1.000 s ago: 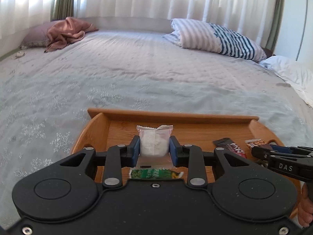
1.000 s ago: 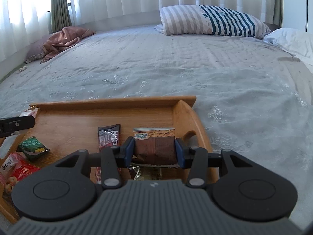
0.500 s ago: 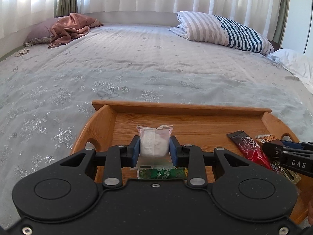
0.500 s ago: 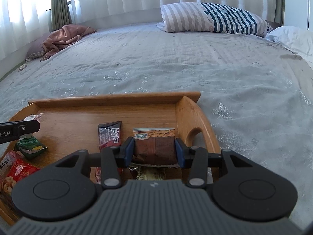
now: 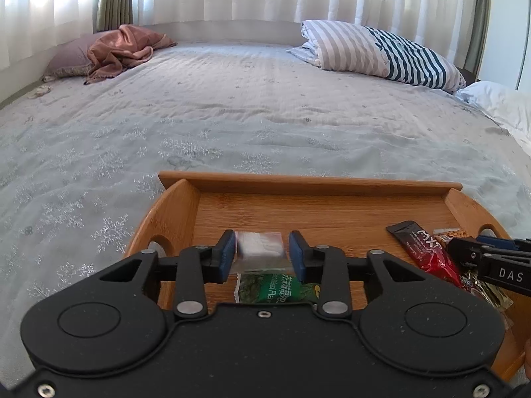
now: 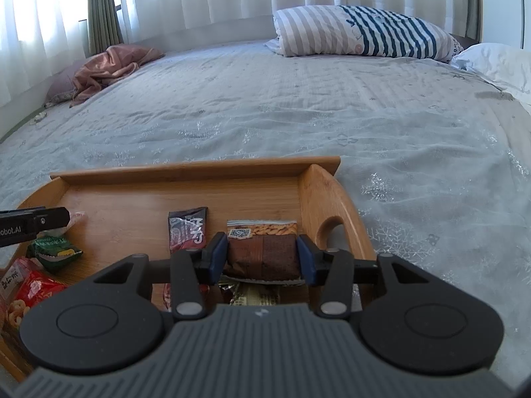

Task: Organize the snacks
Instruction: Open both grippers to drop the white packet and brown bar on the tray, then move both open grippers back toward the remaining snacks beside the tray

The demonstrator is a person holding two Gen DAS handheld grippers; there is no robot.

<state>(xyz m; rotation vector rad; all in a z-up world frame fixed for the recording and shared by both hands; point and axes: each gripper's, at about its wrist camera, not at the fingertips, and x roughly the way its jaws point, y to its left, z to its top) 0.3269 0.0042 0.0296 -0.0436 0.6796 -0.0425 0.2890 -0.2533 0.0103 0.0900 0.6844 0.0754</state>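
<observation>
Both sets of fingers have just been opening, each with a snack between the pads. Check the left gripper (image 5: 260,254) first: its blue pads (image 5: 227,255) now stand clear of the white packet (image 5: 260,248), with a visible gap on either side, where a moment ago they pinched it upright. That packet now lies flat on the floor of the wooden tray (image 5: 308,179) (just beyond a green packet (image 5: 278,290)), so treat it as released.

Check the right gripper (image 6: 262,256) next. Its jaws have widened too, yet the brown almond packet (image 6: 262,252) fills the space between them; you cannot tell from this view whether the pads have let go, and it looks about to be freed at the tray's right end, next to the handle cut-out (image 6: 333,229).

Read both releases as placements completed: two snacks delivered into the tray, one toward each side.

Note the neighbours. A dark red bar (image 6: 187,229) lies just left of the almond packet. Red and green packets (image 6: 39,275) sit at the tray's left end.

Beyond the tray, only the grey bedspread (image 5: 232,116) and a striped pillow (image 6: 358,31) are seen.
</observation>
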